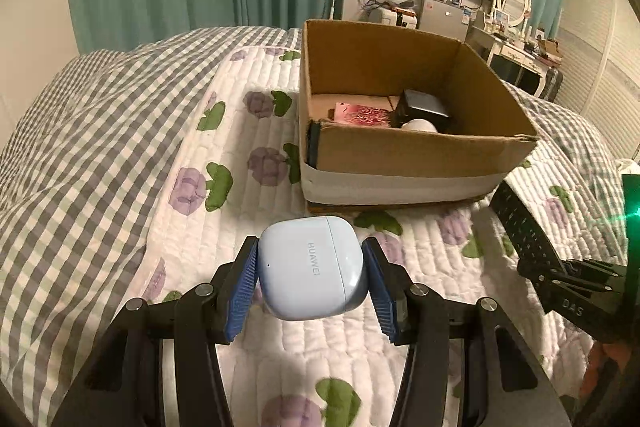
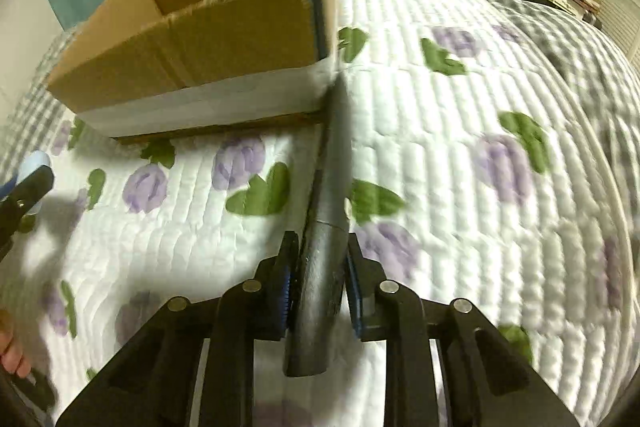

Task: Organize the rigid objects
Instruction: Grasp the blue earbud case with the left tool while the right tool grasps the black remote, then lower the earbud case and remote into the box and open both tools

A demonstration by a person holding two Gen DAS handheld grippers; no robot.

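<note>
Progress is judged as partway: several items are already seen inside the cardboard box (image 1: 400, 151) on the bed (image 1: 132, 163). A pale blue earbud case (image 1: 310, 269) is clamped between the pads of the left hand-held gripper (image 1: 312, 279), just before the box. A dark flat remote-like object (image 2: 326, 247) is pinched in the right hand-held gripper (image 2: 320, 291). Both are left to be boxed.

"HUAWEI" stands in grey letters on the front of the pale blue earbud case (image 1: 312, 273), near the middle. On the black body of the right tool (image 1: 568, 291), at the right, "DAS" is readable.
</note>
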